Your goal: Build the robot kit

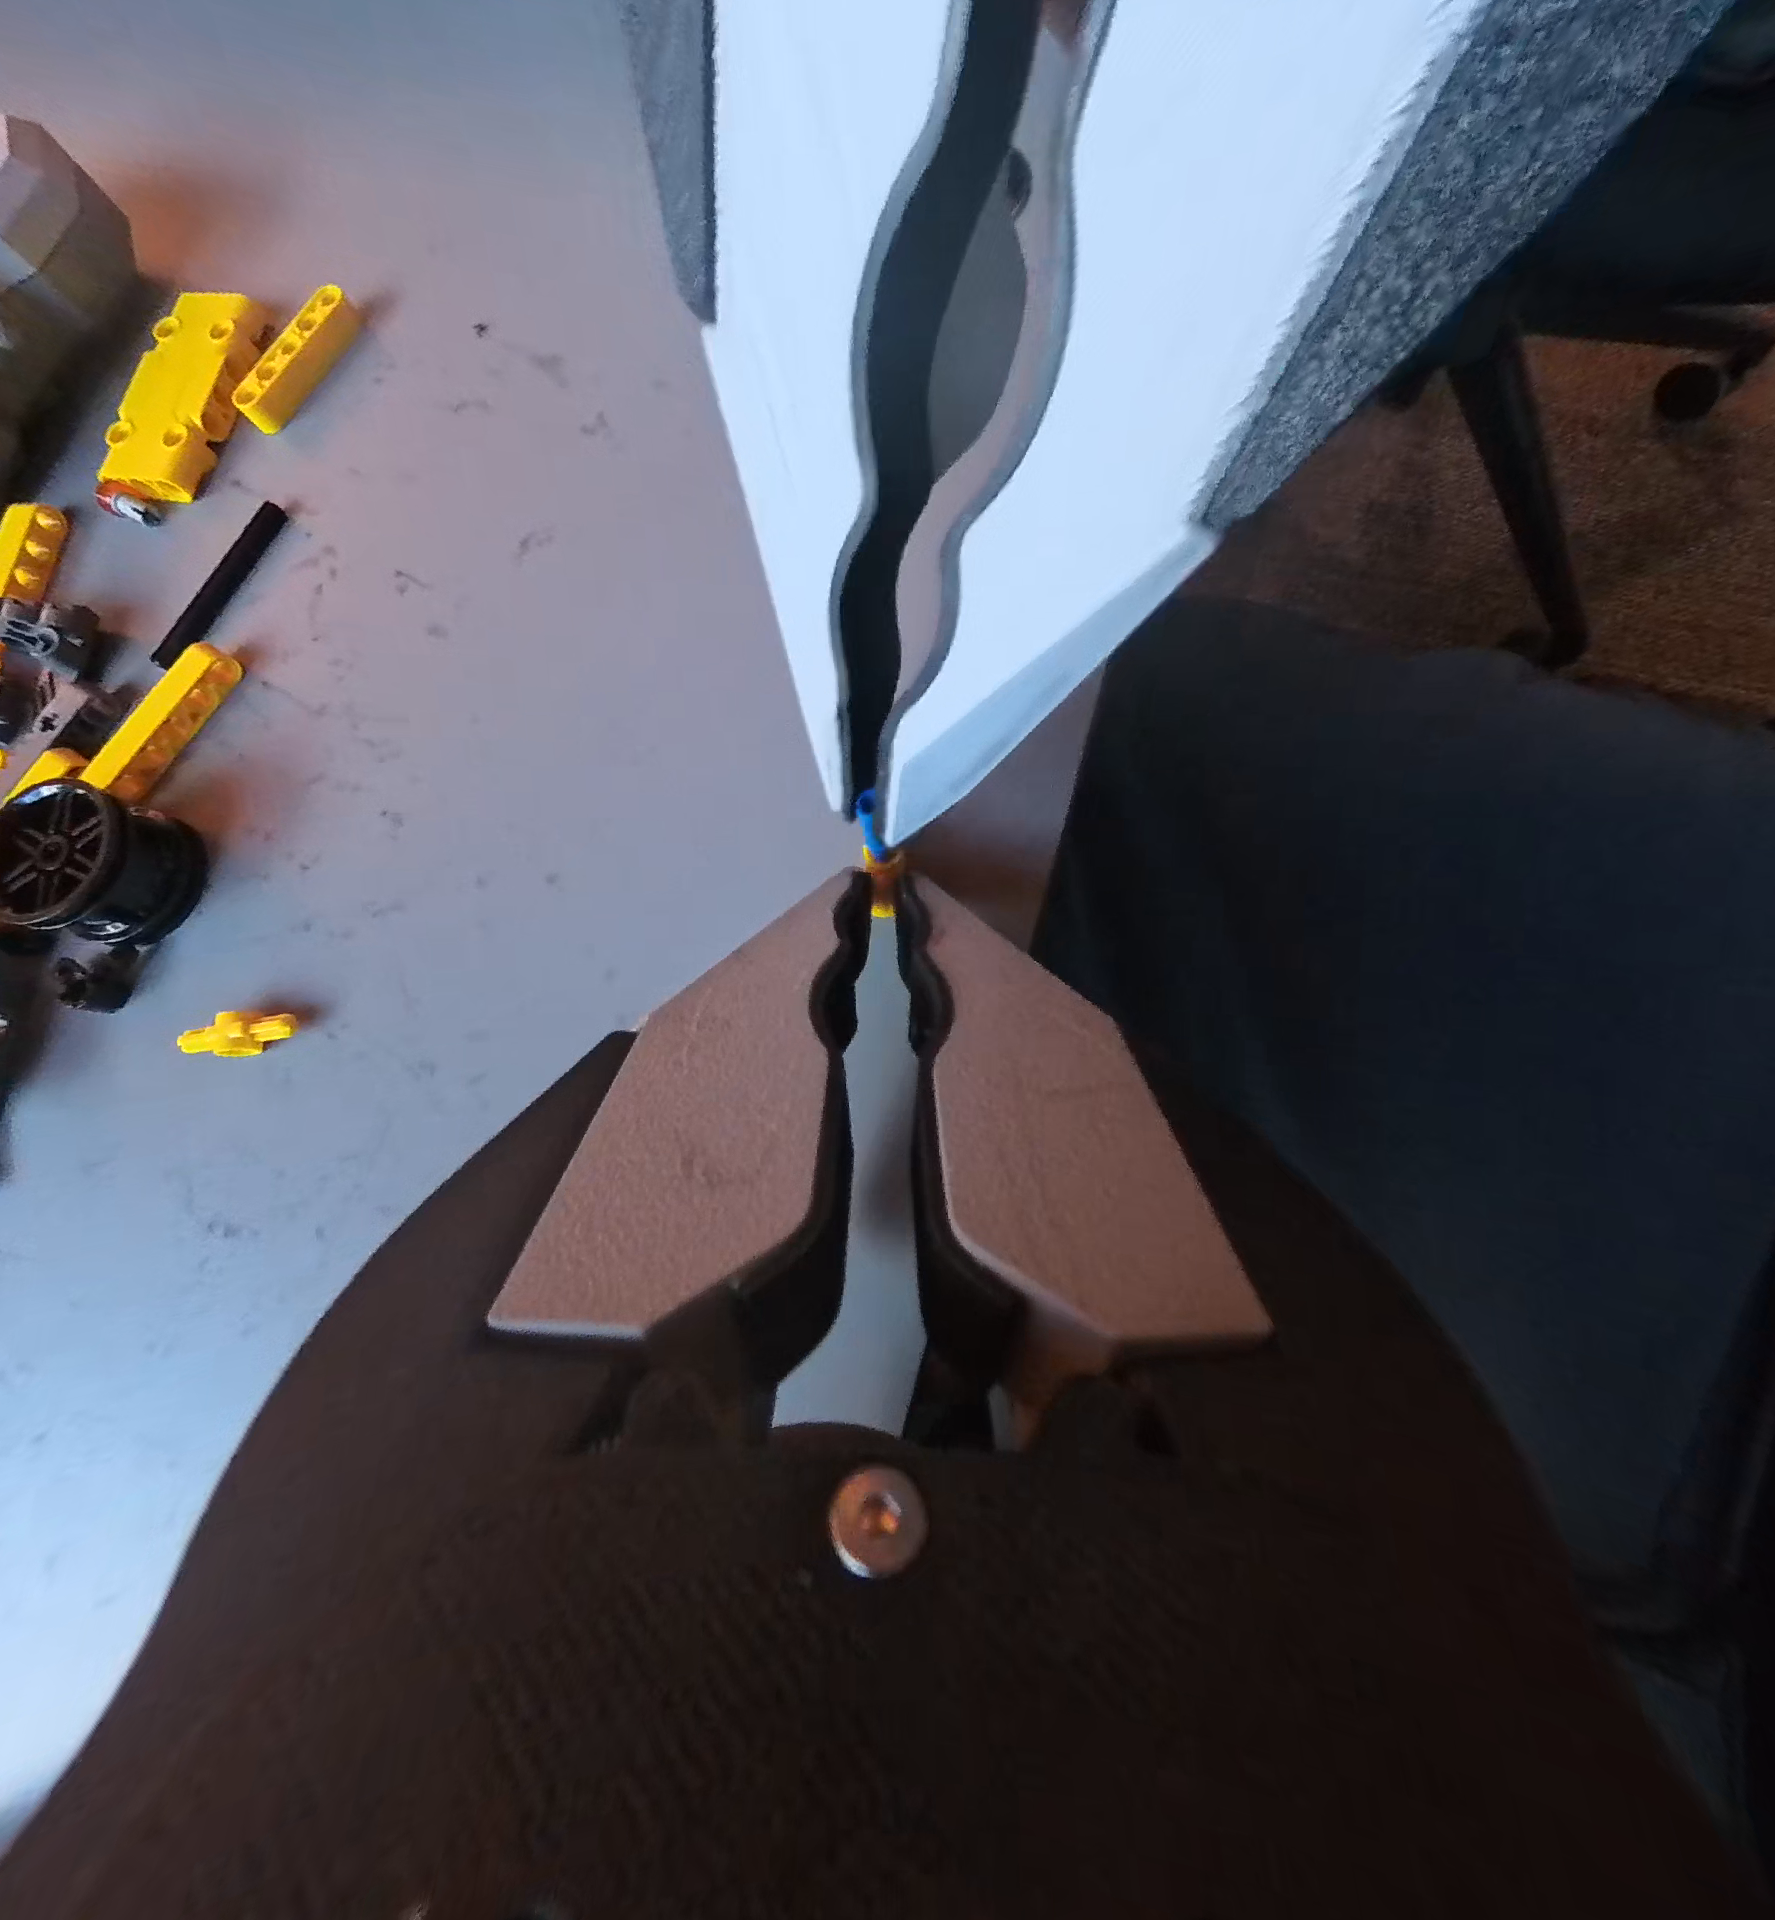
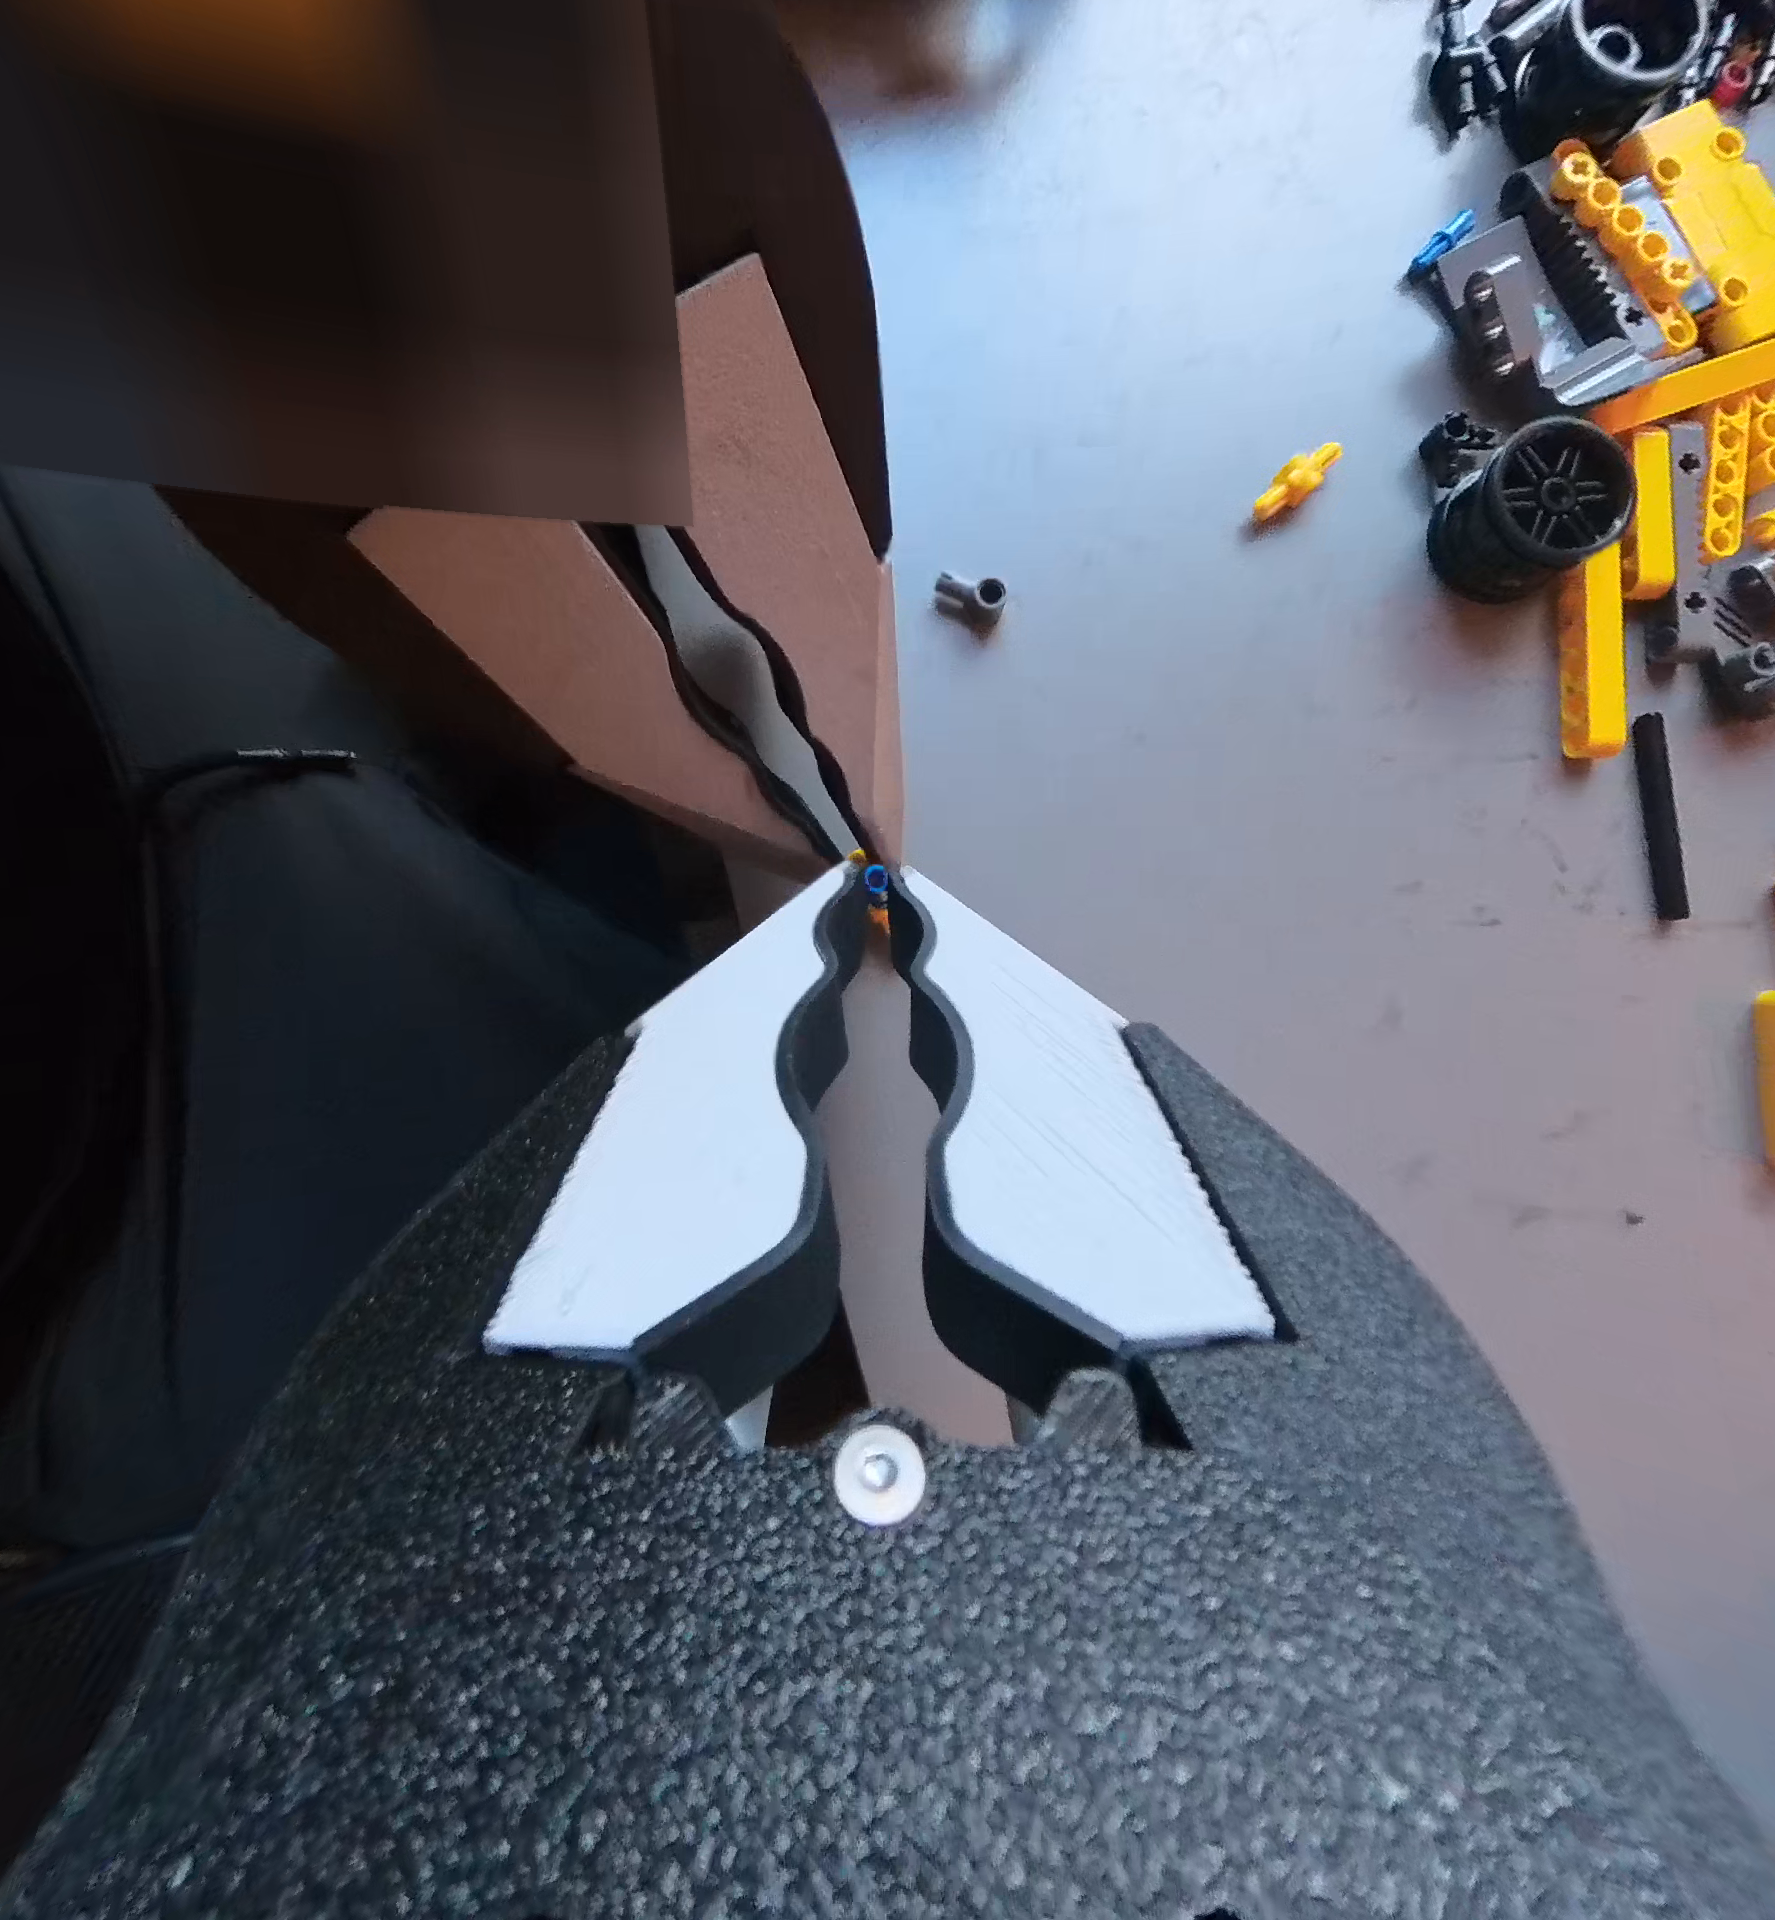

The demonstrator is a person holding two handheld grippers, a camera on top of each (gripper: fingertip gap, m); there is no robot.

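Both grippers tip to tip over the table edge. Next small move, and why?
Probably ease the right gripper straight toward the left gripper, along the pin's line. The right one pinches a small blue pin, the left a small yellow piece; the pin's end meets the piece, slightly tilted. Whether it has entered is too small to tell, so push slowly.

Lighting is mixed: cool daylight on the table [image 1: 363, 1195], with warm reddish shadows beside the bricks [image 1: 168, 400]. Strong wide-angle distortion bends the edges. The far gripper fingers [image 1: 1122, 312] are motion-blurred. The dark left side of the right wrist view is underexposed.
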